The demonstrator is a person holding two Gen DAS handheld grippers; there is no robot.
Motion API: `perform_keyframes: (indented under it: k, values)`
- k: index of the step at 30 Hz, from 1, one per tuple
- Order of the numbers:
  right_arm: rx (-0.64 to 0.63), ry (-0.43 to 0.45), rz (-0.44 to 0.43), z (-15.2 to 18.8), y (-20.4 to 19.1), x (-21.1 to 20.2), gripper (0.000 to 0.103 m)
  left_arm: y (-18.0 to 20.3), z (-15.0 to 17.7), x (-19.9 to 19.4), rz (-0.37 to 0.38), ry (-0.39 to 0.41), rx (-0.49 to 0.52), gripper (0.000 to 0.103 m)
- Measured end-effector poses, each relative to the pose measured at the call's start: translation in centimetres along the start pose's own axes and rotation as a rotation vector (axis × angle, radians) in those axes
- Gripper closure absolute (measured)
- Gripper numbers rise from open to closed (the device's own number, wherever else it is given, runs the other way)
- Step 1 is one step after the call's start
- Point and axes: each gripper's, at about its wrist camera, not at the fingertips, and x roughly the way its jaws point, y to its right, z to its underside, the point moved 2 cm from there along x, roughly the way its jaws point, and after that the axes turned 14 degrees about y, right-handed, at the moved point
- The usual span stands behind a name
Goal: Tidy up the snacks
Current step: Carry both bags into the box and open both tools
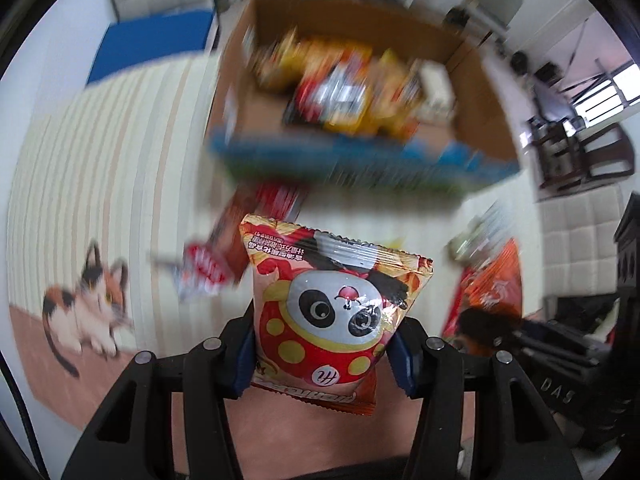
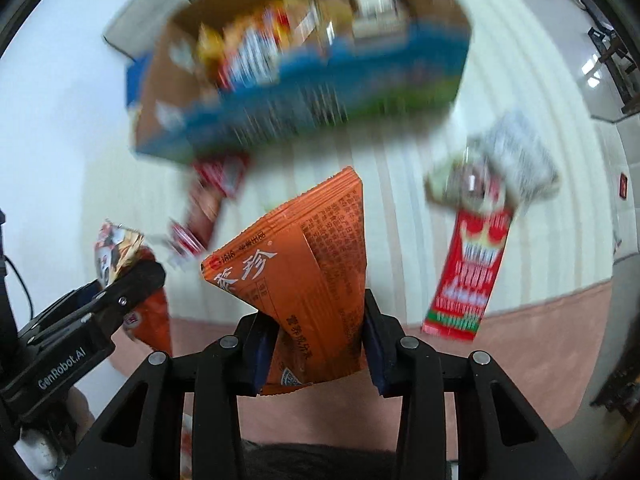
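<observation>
Left gripper (image 1: 322, 354): fingers are pinching the panda bag (image 1: 334, 308) low on both sides, so it is standing upright, clear of the mat.
Right gripper (image 2: 316, 350): fingers are clamping the orange packet (image 2: 308, 276) at its lower end, tilted.
Box (image 1: 476, 92): sitting at 12 o'clock, blurred, already holding snacks; likely the drop target.
Mat (image 2: 400, 184): loose snacks are lying near the box, among them a red packet (image 2: 468, 272) at 3 o'clock.

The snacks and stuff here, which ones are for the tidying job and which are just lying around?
For the job:
panda snack bag in the left gripper
orange packet in the right gripper
cardboard box
red packet on the mat

Just lying about:
cat picture
blue board
chair
</observation>
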Motion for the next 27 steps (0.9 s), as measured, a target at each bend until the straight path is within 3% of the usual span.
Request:
perform_keyframes:
  k: [6, 11, 19, 27]
  values:
    - [-0.015, 0.132, 0.006, -8.5, -3.4, -1.7, 0.062, 1.7, -9.4, -1.0, 0.005, 0.068, 0.024, 0.051]
    - [-0.006, 0.144, 0.069, -14.1, -3.4, 1.4, 0.062, 1.5, -14.5, 3.4, -0.017, 0.005, 0.016, 0.051]
    - [0.039, 0.047, 0.174, -17.8, -0.1, 9.5, 0.062, 0.3, -16.1, 12.9, -0.079, -0.158, 0.004, 0.051]
    - [0.037, -0.044, 0.212, -18.1, 1.6, 13.4, 0.060, 0.0, -14.9, 17.2, -0.071, -0.264, -0.004, 0.051]
